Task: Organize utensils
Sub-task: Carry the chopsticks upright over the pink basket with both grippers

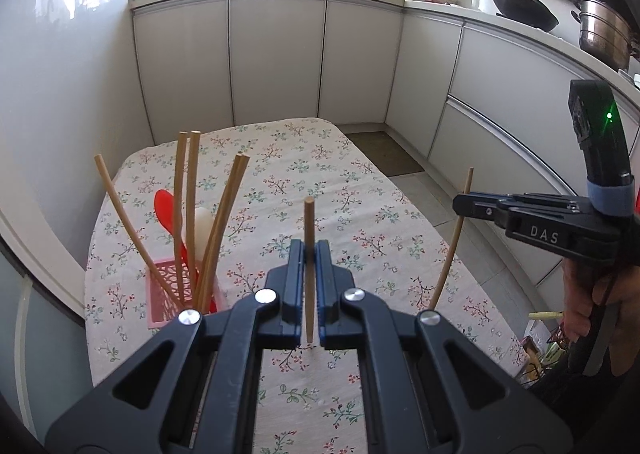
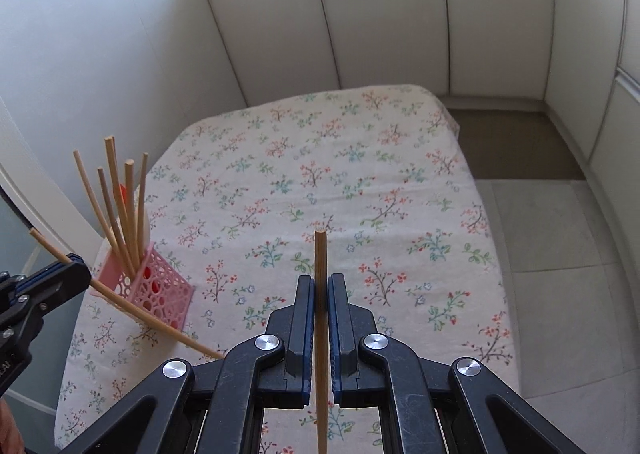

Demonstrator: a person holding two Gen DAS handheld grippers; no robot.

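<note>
Left claw (image 1: 308, 250) is clamping 1 chopstick (image 1: 308, 254) upright; right claw (image 2: 320, 290) is clamping another chopstick (image 2: 321, 294). Pink basket (image 1: 160, 294) on the worktop (image 1: 360, 213) is holding 5 chopsticks plus 2 spoons. Likely only these 2 remaining.

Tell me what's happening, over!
Left tongs shut on one wooden chopstick. Right tongs shut on another. Pink plastic lattice basket holds five. Nothing blocking.
</note>
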